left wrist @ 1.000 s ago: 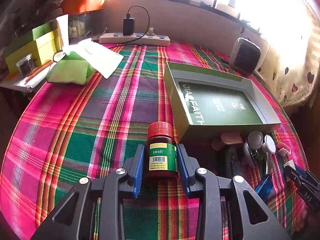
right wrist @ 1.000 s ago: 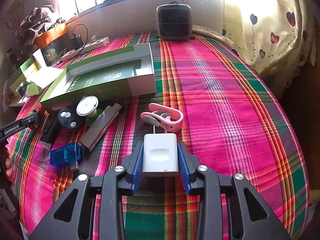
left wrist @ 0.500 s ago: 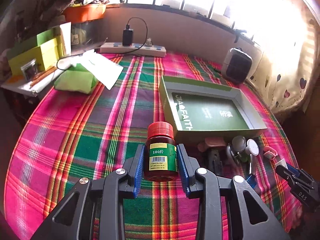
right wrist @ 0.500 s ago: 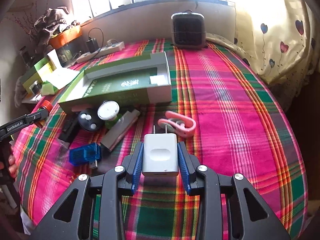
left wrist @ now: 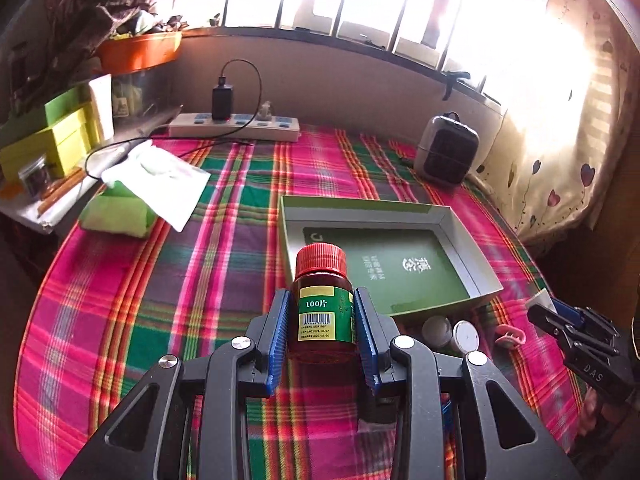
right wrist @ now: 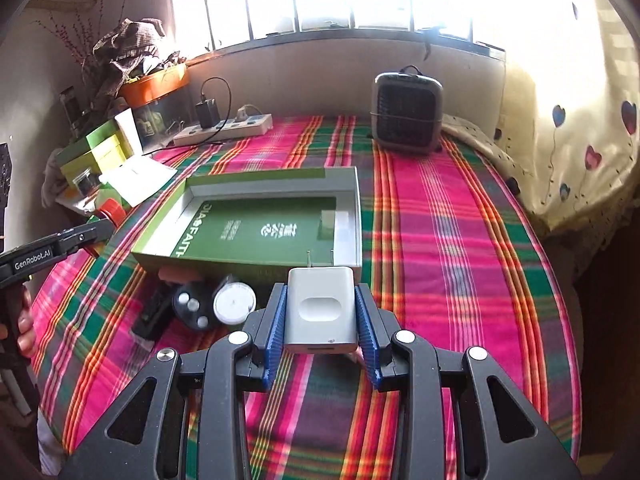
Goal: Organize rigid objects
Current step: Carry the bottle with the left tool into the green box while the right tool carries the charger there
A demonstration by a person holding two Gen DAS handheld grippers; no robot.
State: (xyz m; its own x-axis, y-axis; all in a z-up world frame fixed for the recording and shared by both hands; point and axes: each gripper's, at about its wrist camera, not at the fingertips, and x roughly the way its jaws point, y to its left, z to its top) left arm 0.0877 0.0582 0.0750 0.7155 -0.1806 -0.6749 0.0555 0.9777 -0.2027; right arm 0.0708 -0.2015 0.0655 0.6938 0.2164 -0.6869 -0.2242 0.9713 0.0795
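Note:
My left gripper [left wrist: 322, 312] is shut on a brown pill bottle [left wrist: 324, 308] with a red cap and a green-yellow label, held upright above the plaid cloth. An open green box [left wrist: 472, 256] lies just beyond it to the right. My right gripper [right wrist: 321, 308] is shut on a white charger plug [right wrist: 320, 308] whose two prongs point at the green box [right wrist: 354, 216]. In front of that box lie a black round piece [right wrist: 192, 310], a white round lid [right wrist: 234, 304] and a black stick [right wrist: 154, 314]. The left gripper [right wrist: 90, 236] shows at the left edge of the right wrist view.
A grey heater [right wrist: 406, 110] stands at the back by the window. A white power strip [left wrist: 236, 126] with a black adapter lies along the wall. Green and yellow boxes [left wrist: 52, 136], white paper [left wrist: 168, 184] and a green pack [left wrist: 116, 216] crowd the left. A heart-print curtain [right wrist: 580, 140] hangs right.
Both grippers have risen with their loads still clamped. The table and green box now look smaller and lower in both views, and the small objects have slid toward the lower edge.

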